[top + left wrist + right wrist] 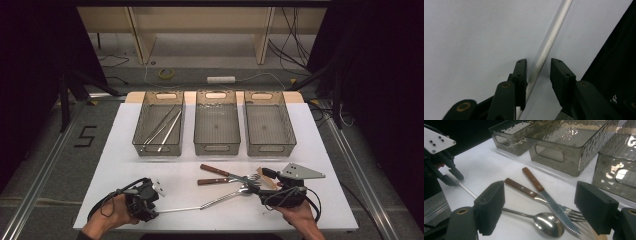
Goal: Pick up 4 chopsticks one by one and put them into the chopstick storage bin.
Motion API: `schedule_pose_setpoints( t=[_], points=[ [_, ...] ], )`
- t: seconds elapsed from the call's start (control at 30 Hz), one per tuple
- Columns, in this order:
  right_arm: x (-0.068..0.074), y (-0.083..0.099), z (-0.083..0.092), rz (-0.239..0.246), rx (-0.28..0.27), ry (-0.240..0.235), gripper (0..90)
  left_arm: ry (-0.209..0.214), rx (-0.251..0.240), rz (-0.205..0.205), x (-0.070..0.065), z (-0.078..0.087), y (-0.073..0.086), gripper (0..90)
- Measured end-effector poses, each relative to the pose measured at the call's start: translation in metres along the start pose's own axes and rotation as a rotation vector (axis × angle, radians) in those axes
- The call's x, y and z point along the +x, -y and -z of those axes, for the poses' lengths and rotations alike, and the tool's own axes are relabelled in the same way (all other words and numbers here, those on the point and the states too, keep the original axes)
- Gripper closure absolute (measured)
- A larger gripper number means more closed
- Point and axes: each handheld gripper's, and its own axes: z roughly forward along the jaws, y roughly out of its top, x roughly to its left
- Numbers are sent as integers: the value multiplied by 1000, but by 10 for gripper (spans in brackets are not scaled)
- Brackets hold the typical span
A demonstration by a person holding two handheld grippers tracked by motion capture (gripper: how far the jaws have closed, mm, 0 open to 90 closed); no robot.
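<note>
Steel rod (544, 50), lying left to right on the tabletop (150, 145), is straddled, ungripped, by the left tongs (537, 68); right tongs (539, 207) released.

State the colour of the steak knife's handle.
Reddish-brown wood on the serrated steak knife, clearest in the right gripper view.

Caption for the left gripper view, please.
Left gripper jaws straddle a thin metal rod lying on the white table, not yet clamped.

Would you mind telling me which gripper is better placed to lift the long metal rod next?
Left. The left gripper already straddles the metal rod, its jaws either side. The right gripper hangs open over the spoon and knife.
</note>
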Motion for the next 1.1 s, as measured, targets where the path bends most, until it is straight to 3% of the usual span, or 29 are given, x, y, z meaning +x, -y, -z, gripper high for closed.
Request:
schedule_pose_setpoints(
  t=[0.23, 0.77, 1.1],
  points=[
    [0, 0, 0, 0, 1, -1, 255, -12, -1, -15, 0, -2, 1, 716],
    [1, 0, -1, 4, 4, -2, 256, -16, -6, -139, -2, -1, 2, 787],
    [1, 0, -1, 6, 6, -3, 256, -5, -20, -196, -3, -2, 4, 832]
  ],
)
